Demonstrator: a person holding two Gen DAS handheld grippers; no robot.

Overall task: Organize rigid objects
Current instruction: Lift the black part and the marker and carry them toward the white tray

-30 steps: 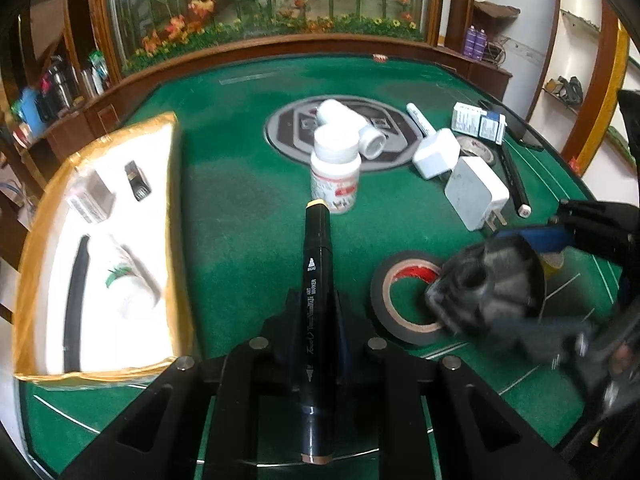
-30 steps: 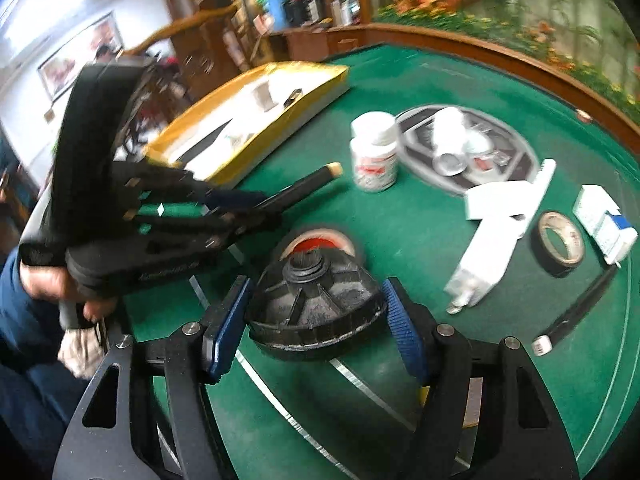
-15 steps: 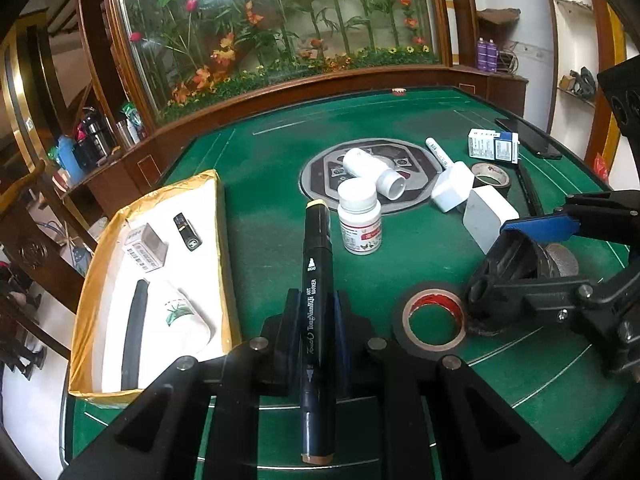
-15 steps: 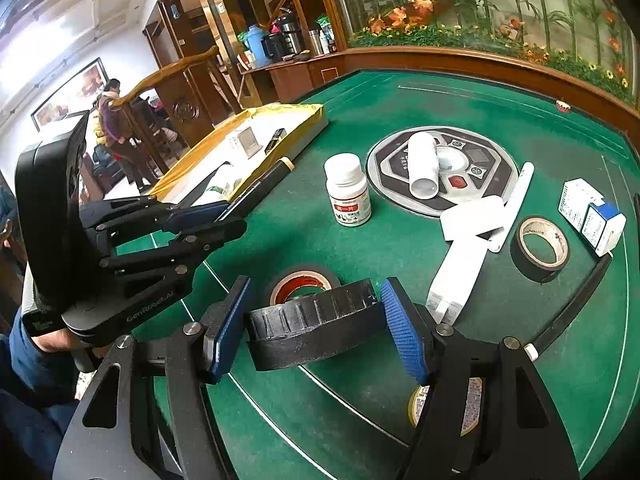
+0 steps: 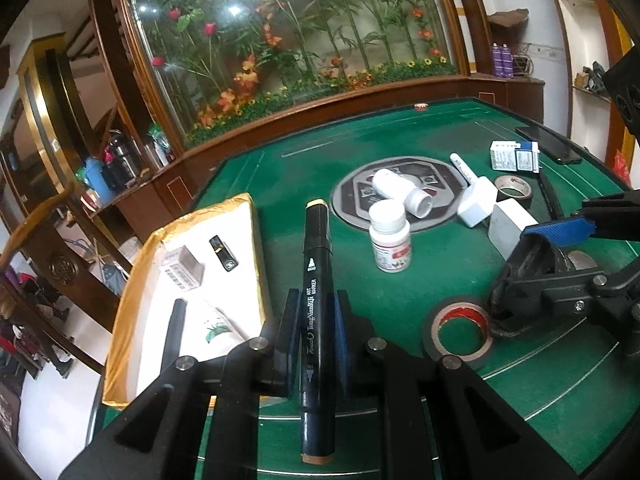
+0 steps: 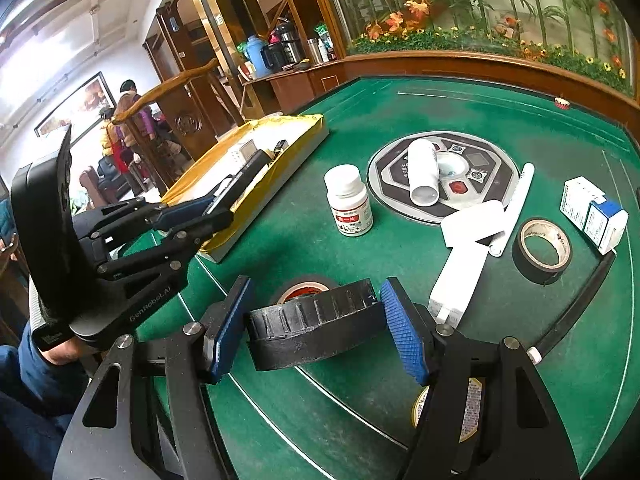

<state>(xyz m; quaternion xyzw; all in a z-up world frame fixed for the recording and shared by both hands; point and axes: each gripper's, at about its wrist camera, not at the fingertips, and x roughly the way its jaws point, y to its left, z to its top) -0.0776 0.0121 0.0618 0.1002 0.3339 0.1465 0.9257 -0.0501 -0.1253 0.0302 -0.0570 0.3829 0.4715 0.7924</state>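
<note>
**Green felt, both tongs loaded**

Green felt covers the worktop (image 6: 400, 96). The left tongs (image 5: 313, 334) pinch a black art marker (image 5: 316, 304) about midway along its barrel, its tan-capped tip pointing forward — the marker is held clear of the felt, just beside the gold-edged tray (image 5: 256, 248). In the tray lie a small grey box (image 5: 182, 268), a black lighter-like item (image 5: 224, 254) and a white tube (image 5: 216, 326).

The right tongs (image 6: 316, 326) clamp a black ribbed round cap (image 6: 316, 328) between blue pads (image 6: 404, 336), above a roll of black tape with a red core (image 5: 458, 330).

Farther out on the felt stand an upright white pill bottle (image 6: 349, 200) and — on the round centre panel (image 6: 380, 160) — a second white bottle (image 6: 422, 172) lying on its side. Near them are white chargers (image 6: 472, 224), another tape roll (image 6: 542, 246) and a blue-and-white carton (image 6: 592, 208).
</note>
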